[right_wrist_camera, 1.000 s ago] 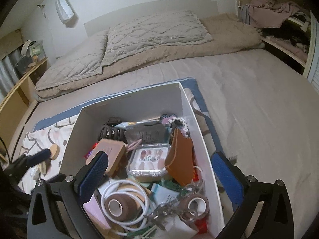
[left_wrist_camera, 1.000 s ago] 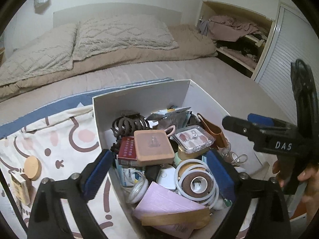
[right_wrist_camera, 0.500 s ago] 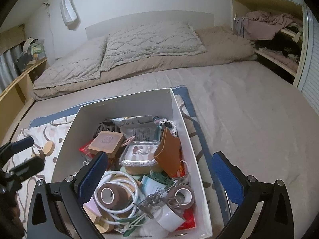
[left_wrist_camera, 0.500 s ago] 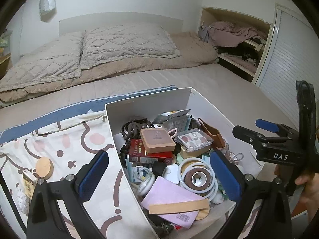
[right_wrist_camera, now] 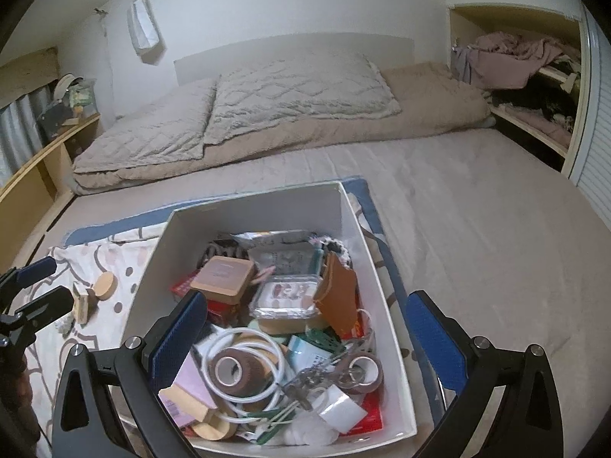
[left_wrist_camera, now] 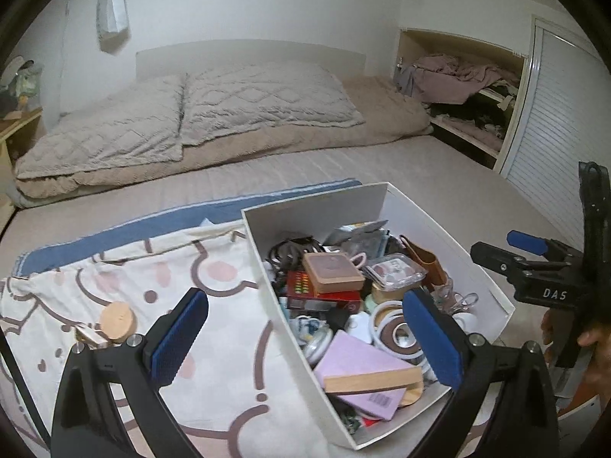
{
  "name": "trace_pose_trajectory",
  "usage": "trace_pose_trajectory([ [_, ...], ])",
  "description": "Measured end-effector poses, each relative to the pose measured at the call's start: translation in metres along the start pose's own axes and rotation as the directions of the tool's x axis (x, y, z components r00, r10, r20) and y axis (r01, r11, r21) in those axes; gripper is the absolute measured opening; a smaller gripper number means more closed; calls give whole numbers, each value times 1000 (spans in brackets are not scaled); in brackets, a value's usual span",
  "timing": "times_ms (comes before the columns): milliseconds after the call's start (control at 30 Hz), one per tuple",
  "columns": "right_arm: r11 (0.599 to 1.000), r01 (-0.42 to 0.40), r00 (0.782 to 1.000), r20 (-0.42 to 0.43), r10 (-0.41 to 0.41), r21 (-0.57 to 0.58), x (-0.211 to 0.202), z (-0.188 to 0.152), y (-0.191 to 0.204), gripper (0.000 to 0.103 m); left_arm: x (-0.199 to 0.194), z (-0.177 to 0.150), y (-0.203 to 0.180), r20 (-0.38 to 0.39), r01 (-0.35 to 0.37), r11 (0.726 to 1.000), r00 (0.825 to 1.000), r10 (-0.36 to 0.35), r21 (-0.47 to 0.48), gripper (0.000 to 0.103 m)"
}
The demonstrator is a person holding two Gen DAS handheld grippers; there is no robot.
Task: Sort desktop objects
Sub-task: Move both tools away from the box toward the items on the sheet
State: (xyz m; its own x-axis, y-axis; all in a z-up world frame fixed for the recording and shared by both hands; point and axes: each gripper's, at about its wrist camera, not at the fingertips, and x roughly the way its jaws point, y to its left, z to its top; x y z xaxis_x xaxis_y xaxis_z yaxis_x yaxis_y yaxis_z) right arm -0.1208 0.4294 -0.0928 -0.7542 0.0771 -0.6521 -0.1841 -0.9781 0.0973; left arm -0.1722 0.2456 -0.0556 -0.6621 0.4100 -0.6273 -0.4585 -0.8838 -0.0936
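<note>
Both claws, left [left_wrist_camera: 305,337] and right [right_wrist_camera: 307,339], hang wide open and empty above the near end of the white box [right_wrist_camera: 252,210], which sits on the patterned cloth [left_wrist_camera: 214,347] on the bed, crammed with small items. A wooden disc [left_wrist_camera: 117,321] lies on the cloth left of the box. Best next pick, in my judgement: the tan square case [right_wrist_camera: 223,274] on top of the pile, gripped across its flat sides and lifted straight up so the white cable [right_wrist_camera: 244,366] coil nearer the claws doesn't snag.

One white box [right_wrist_camera: 252,210], two pillows [right_wrist_camera: 301,87], two tape rolls [right_wrist_camera: 233,372].
</note>
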Motion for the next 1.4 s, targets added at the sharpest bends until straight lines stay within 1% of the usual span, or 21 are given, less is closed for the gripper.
trace_pose_trajectory([
  [67,1000,-6,1000,23,6,-10,-5,2,5,103,-8,-1,7,17,-4,1000,1000,4,-7,102],
  [233,999,-26,998,50,28,-31,-13,7,23,103,-26,1,27,41,-26,999,999,28,-31,102],
  [333,998,-42,997,62,45,-52,-15,10,36,103,-38,4,40,51,-72,997,996,74,-31,102],
  [400,997,-40,996,72,45,-71,-18,12,47,103,-46,6,49,55,-102,994,993,104,-31,102],
  [533,993,-45,993,100,57,-113,-25,16,69,103,-64,9,66,74,-132,990,988,135,-44,102],
  [667,988,-83,988,116,99,-133,-32,21,93,103,-83,10,83,99,-149,987,983,155,-62,102],
  [800,981,-107,984,126,127,-161,-39,24,118,103,-98,7,97,117,-173,984,977,178,-52,102],
  [867,979,-105,982,139,130,-176,-42,24,132,103,-104,5,106,119,-187,981,974,192,-46,102],
  [933,975,-124,977,147,152,-185,-45,23,145,103,-109,1,117,117,-205,978,971,208,-40,102],
  [1033,966,-173,970,137,201,-191,-45,23,165,103,-114,-7,134,119,-227,973,965,231,-48,102],
  [1133,961,-197,967,123,223,-195,-40,23,181,103,-116,-13,151,109,-234,969,964,242,-81,102],
  [1233,956,-206,967,108,232,-210,-35,20,201,103,-118,-18,169,97,-252,961,960,263,-115,102],
  [1400,944,-218,965,89,247,-248,-22,13,232,103,-123,-27,194,103,-285,950,949,299,-131,102],
])
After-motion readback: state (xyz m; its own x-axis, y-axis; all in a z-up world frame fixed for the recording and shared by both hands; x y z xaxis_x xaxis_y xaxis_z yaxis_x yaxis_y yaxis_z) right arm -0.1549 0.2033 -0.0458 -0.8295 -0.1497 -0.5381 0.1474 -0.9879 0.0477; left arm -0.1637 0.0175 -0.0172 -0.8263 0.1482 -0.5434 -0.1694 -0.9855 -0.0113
